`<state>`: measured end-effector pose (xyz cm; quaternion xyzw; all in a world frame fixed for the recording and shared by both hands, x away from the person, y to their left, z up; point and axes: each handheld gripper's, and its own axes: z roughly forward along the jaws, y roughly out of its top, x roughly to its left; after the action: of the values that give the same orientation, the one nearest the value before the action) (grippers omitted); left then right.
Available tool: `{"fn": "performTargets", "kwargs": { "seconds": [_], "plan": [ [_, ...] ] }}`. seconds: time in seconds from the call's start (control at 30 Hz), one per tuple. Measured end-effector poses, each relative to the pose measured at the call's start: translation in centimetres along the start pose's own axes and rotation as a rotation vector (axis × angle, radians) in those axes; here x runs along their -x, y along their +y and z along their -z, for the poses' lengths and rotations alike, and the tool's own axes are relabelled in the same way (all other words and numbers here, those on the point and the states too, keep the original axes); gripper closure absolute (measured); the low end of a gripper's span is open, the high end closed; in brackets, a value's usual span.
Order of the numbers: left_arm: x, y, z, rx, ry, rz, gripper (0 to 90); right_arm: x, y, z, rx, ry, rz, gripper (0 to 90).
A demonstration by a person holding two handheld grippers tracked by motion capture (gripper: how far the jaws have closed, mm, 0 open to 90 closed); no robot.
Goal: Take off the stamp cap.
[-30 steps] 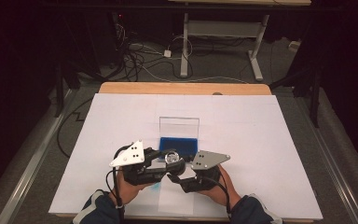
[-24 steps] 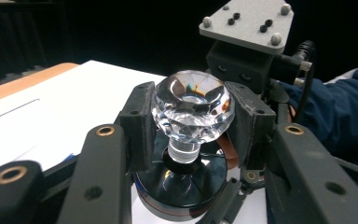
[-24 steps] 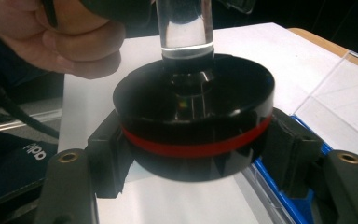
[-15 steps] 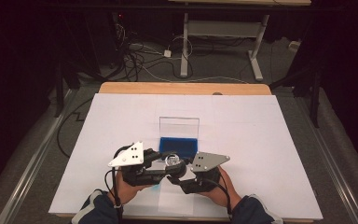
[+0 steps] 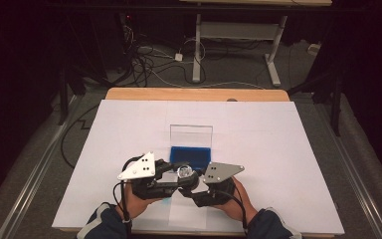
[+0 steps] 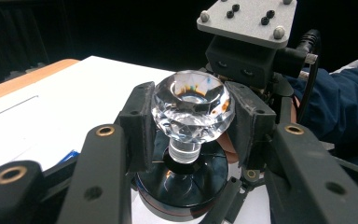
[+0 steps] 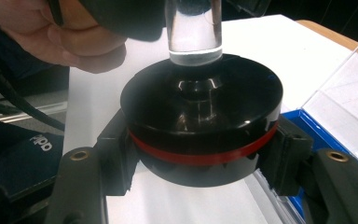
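Observation:
A clear faceted crystal knob (image 6: 193, 100) stands on a short glass stem over a round black base with a red band (image 7: 200, 121). My left gripper (image 6: 193, 123) is shut on the crystal's faceted head, one pad on each side. My right gripper (image 7: 200, 158) is shut on the black base, its jaws clamping the rim at the red band; the glass stem (image 7: 193, 28) rises above it. In the high view the crystal (image 5: 184, 172) sits between the left gripper (image 5: 171, 178) and the right gripper (image 5: 196, 188), near the table's front edge.
A blue case (image 5: 191, 154) with its clear lid (image 5: 191, 134) standing upright lies just beyond the grippers on the white table cover (image 5: 278, 164). The blue case's corner (image 7: 317, 135) lies to the right of the base. Cables and table legs lie on the floor beyond.

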<state>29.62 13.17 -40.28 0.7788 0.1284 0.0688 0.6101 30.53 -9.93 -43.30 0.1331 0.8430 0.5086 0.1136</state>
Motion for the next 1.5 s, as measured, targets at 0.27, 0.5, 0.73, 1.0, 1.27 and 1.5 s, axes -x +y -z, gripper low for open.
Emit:
{"fn": "performTargets", "kwargs": {
  "seconds": [0.27,0.5,0.73,1.0,1.27,1.5],
  "plan": [
    [-0.06,-0.09,-0.01,0.0,0.006,0.005,54.0,0.07,-0.11,-0.07,0.0,0.003,-0.008,38.6],
    [-0.11,-0.16,0.04,0.0,0.012,0.008,54.0,0.1,-0.13,-0.05,-0.004,-0.002,-0.01,38.7],
    [0.07,-0.17,-0.08,-0.01,0.038,-0.002,54.0,0.05,-0.17,-0.06,-0.014,-0.014,-0.016,38.8],
    [0.39,-0.32,-0.32,-0.009,0.077,0.004,54.1,-0.04,-0.24,-0.23,-0.027,-0.034,-0.038,38.9],
    [0.65,-0.37,-0.55,-0.009,0.117,0.009,54.1,-0.08,-0.28,-0.29,-0.031,-0.051,-0.059,39.0],
    [0.69,-0.42,-0.53,-0.003,0.136,0.024,54.2,-0.13,-0.24,-0.28,-0.037,-0.065,-0.067,39.1]
  ]
}}
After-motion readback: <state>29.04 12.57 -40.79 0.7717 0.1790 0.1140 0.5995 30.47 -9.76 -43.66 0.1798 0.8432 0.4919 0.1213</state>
